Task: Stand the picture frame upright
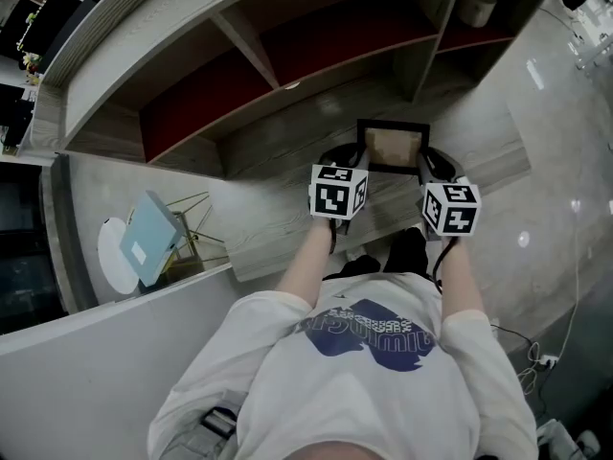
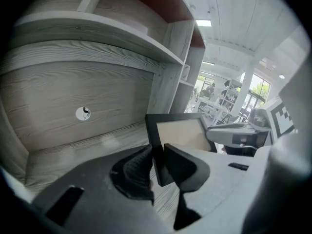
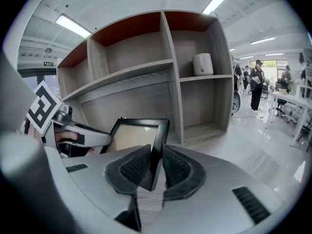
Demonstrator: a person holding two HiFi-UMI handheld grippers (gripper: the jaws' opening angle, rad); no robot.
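Picture frame (image 1: pixel 393 148) on shelf unit's wooden base (image 1: pixel 287 220), tilted back, face toward person, top edge toward shelves. Left gripper (image 2: pixel 157 161) clamped on its left edge, right gripper (image 3: pixel 154 165) clamped on its right edge.

Grey wood shelf (image 1: pixel 278 151), red back panels – white jar (image 3: pixel 202 64) in upper right compartment. Left of shelf: pale-blue panel (image 1: pixel 151 238) against wire stand (image 1: pixel 196 220), white disc (image 1: pixel 110 257) touching. Cable (image 1: pixel 567 329) on floor – right side.
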